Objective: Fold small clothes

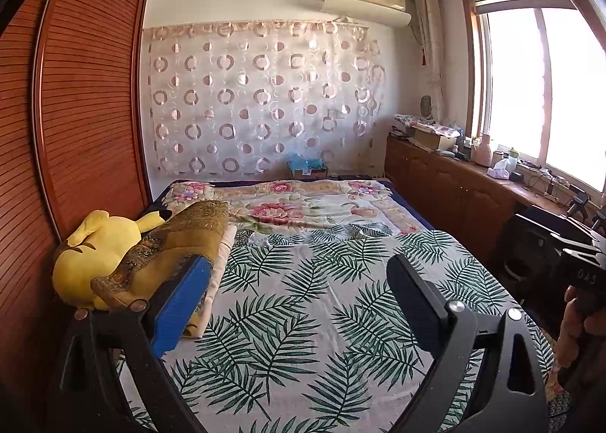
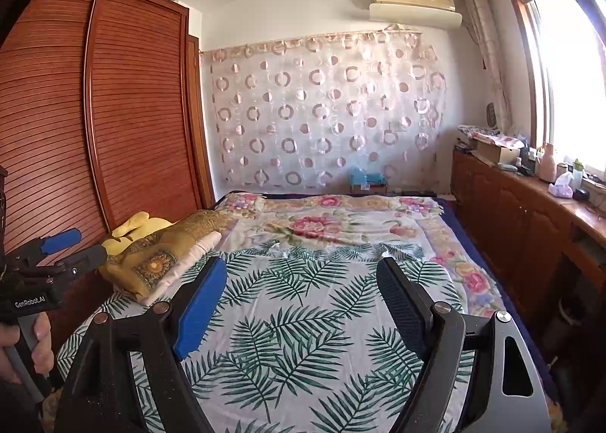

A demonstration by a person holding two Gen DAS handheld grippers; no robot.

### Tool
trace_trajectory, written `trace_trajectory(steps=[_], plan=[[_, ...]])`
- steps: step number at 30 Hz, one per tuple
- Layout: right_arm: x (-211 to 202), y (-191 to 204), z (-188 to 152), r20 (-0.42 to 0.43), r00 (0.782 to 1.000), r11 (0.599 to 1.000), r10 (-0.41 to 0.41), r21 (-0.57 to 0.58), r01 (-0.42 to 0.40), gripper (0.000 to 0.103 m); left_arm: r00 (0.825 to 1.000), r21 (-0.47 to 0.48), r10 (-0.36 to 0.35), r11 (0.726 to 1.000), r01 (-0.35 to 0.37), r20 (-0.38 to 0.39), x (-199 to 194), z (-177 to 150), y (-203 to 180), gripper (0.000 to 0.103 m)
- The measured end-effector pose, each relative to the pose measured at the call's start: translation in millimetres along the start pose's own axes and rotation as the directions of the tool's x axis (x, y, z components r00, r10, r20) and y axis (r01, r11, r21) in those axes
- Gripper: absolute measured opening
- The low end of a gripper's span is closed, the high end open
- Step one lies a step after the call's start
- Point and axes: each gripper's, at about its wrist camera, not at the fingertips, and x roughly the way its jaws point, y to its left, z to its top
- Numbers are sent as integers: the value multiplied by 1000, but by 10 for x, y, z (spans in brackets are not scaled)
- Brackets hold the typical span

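Note:
A white cloth with a green leaf print (image 1: 303, 300) (image 2: 303, 319) lies spread flat over the near half of the bed. Its far edge, slightly rumpled, rests on a floral blanket (image 1: 295, 205) (image 2: 341, 221). I cannot make out any separate small garment. My left gripper (image 1: 299, 266) hangs open above the leaf cloth, with nothing between its blue and black fingers. My right gripper (image 2: 303, 268) is open in the same way over the same cloth. In the right wrist view, the left gripper (image 2: 91, 243) shows at the left edge, held by a hand (image 2: 38, 342).
A yellow plush toy (image 1: 87, 255) and a folded golden cloth (image 1: 178, 243) (image 2: 166, 247) lie along the bed's left side, against a slatted wooden wardrobe (image 1: 87, 111). A low wooden cabinet (image 1: 454, 186) with clutter runs under the window on the right.

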Motion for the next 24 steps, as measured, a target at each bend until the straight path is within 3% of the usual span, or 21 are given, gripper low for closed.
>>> trace_trajectory(steps=[24], plan=[[-11, -16, 14, 0, 1000, 1000, 2, 1, -2, 83, 1000, 2, 0, 1000, 0, 2, -1, -6, -1, 95]])
